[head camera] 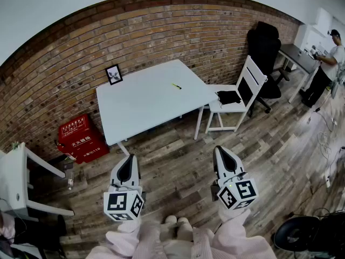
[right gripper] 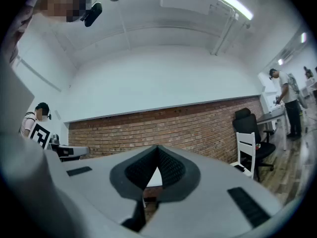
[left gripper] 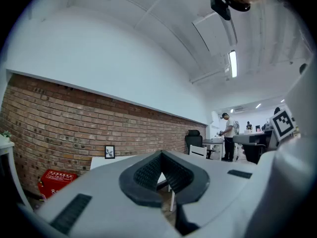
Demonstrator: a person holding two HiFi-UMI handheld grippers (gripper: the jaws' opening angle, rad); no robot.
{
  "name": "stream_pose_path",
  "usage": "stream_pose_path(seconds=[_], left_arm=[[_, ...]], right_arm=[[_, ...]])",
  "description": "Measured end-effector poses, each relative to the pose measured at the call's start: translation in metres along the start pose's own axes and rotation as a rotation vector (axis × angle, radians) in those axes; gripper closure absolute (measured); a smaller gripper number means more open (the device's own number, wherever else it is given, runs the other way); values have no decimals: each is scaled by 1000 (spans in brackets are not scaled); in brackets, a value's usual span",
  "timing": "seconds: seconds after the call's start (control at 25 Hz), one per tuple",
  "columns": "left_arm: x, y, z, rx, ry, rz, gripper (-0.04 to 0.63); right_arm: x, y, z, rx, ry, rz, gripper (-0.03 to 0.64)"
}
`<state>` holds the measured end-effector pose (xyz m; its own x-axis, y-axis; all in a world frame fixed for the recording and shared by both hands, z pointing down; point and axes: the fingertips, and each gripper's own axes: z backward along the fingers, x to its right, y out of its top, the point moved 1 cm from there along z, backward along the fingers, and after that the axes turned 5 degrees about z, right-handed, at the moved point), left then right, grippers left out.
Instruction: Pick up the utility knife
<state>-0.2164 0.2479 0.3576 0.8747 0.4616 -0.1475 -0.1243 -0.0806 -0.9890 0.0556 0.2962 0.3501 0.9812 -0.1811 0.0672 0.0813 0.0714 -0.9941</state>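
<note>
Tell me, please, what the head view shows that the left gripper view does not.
Only the head view: the utility knife lying on the white table, and the left gripper's marker cube. Only the left gripper view: ceiling lights, and that gripper's ribbed pads meeting, nothing between. Both: brick wall, picture frame, red box.
</note>
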Motion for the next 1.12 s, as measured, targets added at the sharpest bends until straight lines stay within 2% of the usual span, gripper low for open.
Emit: stream_pose_path(seconds=[0.44,0.92,1.12], left_arm=[[20,-2,4,6,5,17,601],[29,-11,7,-10,18,45,601],[30,-17,6,-21,23,43,601]], right_arm=[[23,1,17,20,-58,-9,614],[29,-11,19,-15,-39,-22,609],[30,-15,14,-28,-29,-20,547]])
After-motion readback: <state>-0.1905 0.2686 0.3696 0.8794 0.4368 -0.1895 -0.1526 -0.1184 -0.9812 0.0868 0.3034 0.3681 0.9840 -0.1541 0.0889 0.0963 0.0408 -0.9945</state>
